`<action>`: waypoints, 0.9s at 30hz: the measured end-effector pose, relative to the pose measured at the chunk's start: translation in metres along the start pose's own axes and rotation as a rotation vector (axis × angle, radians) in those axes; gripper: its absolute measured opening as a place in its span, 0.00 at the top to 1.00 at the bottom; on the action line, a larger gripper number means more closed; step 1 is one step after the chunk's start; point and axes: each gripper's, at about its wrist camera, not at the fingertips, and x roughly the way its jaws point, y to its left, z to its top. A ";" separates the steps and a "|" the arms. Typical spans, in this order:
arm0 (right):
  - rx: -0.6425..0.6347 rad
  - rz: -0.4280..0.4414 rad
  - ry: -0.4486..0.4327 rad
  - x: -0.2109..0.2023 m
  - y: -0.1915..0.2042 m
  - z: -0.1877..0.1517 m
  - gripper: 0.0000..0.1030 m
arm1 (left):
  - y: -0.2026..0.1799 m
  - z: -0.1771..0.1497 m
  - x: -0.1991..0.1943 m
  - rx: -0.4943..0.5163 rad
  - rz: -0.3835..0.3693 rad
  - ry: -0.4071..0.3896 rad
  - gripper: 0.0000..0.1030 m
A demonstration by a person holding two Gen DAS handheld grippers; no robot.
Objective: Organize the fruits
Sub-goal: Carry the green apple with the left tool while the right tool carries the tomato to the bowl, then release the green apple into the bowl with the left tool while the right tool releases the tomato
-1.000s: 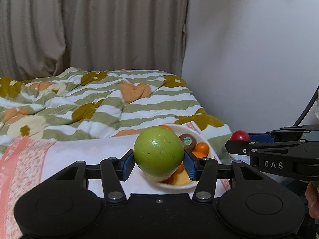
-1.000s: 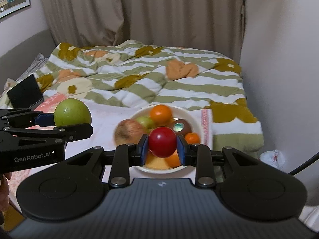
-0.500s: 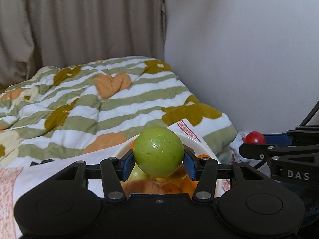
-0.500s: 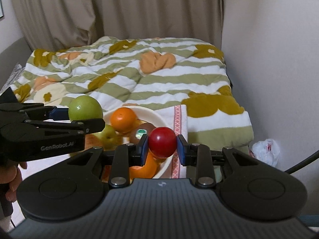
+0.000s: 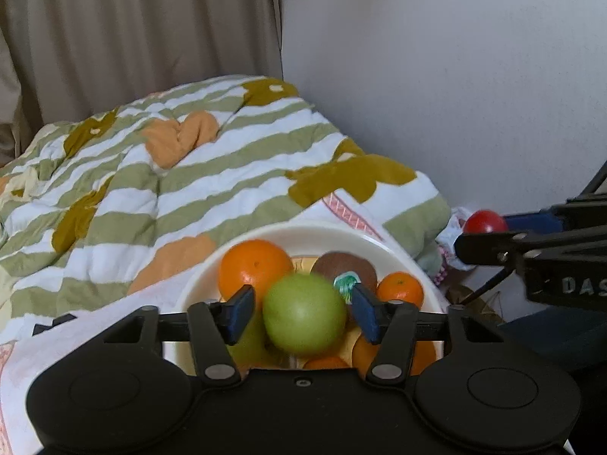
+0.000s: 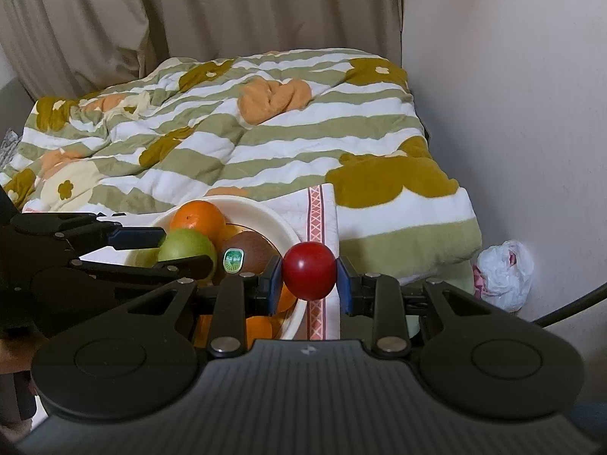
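We are holding our left claw over the white bowl, its blue pads spread wider than the green apple between them. A gap is showing on each side of the apple, which is blurred and gripped by neither pad. It is sitting above the other fruit in the bowl: a large orange at the back left, a brown kiwi with a green sticker beside it, and a small tangerine to the right.

We are gripping a red fruit in our right claw, both blue pads pressing against its sides. It is hanging just beyond the bowl's right rim, above a white cloth with a pink patterned band.

The bowl is resting on a bed covered by a green-and-white striped quilt. A crumpled plastic bag is lying on the floor by the wall.
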 end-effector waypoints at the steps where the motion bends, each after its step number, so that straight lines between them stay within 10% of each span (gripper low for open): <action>1: 0.002 -0.001 0.000 0.000 0.000 0.000 0.56 | 0.000 0.001 -0.003 0.001 0.004 -0.011 0.16; 27: -0.256 0.121 0.014 0.028 0.054 -0.016 0.55 | 0.069 -0.038 -0.085 -0.217 0.185 -0.056 0.02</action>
